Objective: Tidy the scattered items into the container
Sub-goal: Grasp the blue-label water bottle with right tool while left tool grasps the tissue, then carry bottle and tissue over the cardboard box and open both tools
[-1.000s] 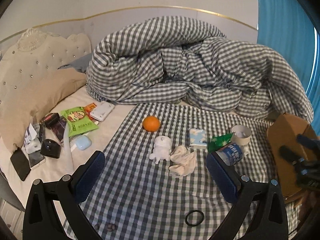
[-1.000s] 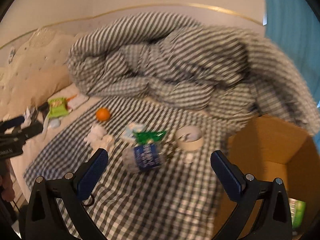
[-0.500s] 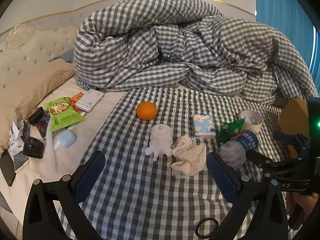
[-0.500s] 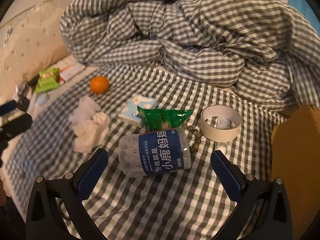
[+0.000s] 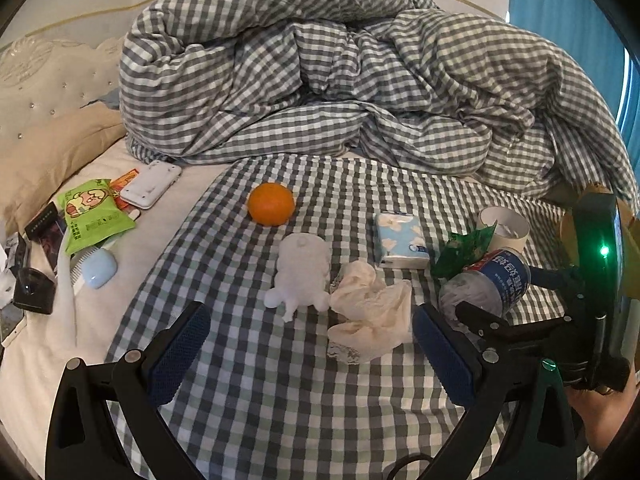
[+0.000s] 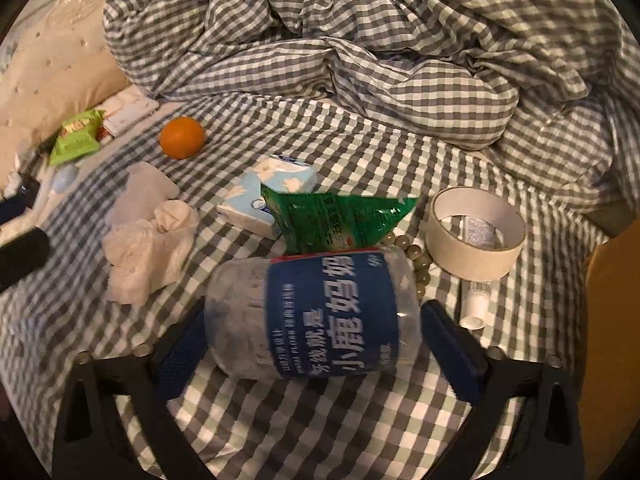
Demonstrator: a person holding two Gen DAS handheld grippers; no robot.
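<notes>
A clear plastic jar with a blue label (image 6: 316, 316) lies on its side on the checked bedsheet, between the wide-open fingers of my right gripper (image 6: 316, 344); the pads sit beside its two ends. It also shows in the left wrist view (image 5: 486, 284). My left gripper (image 5: 312, 354) is open and empty, low over the sheet before a white figurine (image 5: 302, 276) and a crumpled cream cloth (image 5: 370, 312). An orange (image 5: 271, 204), a blue tissue pack (image 5: 400, 242), a green wrapper (image 6: 340, 216) and a tape roll (image 6: 474, 232) lie around. The cardboard box (image 6: 612, 344) stands at the right.
A bunched checked duvet (image 5: 340, 80) fills the back. A green snack bag (image 5: 94, 216), a white case (image 5: 150, 184), a pale blue case (image 5: 98, 268) and dark items lie at the left by a pillow (image 5: 48, 148). Beads (image 6: 416, 252) and a small white tube (image 6: 474, 304) lie by the tape.
Both grippers have moved forward and lower toward the items. My right gripper has closed in on the jar, which now lies between its open fingers.
</notes>
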